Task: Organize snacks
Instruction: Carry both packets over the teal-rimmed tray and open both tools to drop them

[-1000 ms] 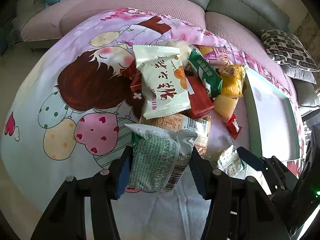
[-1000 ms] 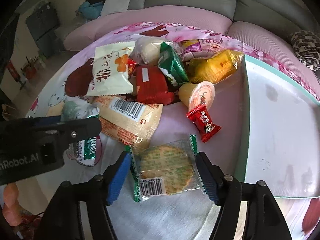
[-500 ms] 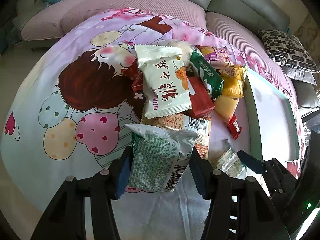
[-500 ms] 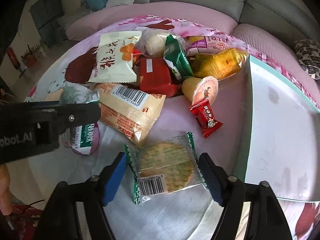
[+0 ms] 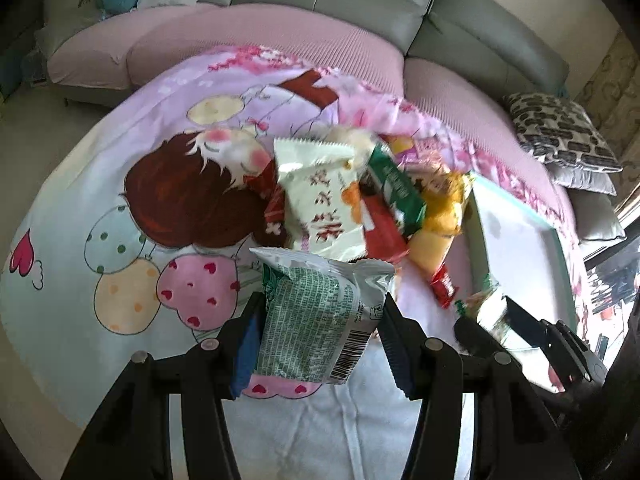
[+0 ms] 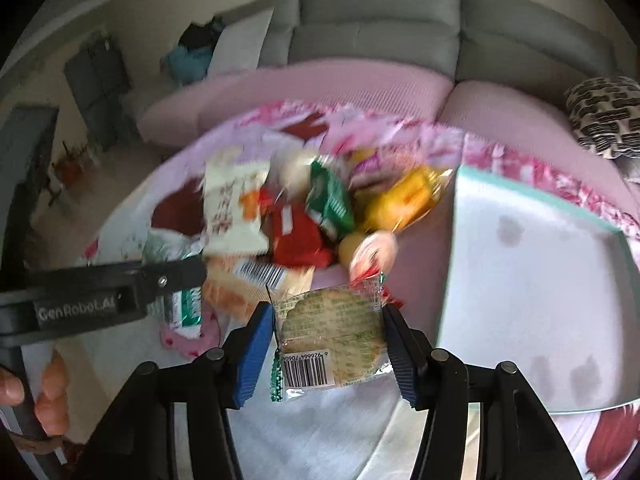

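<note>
Right tool (image 6: 326, 350) newly clamped on cracker packet (image 6: 332, 344)

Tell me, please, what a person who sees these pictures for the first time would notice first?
First, the snack pile heaped in the middle of the cartoon bedsheet. Next, each hand-held gripper grips one snack: the left hand-held gripper a green-and-white packet, the right hand-held gripper, whose jaws have just been closing, a round cracker pack. A tray lies right of the pile.
</note>
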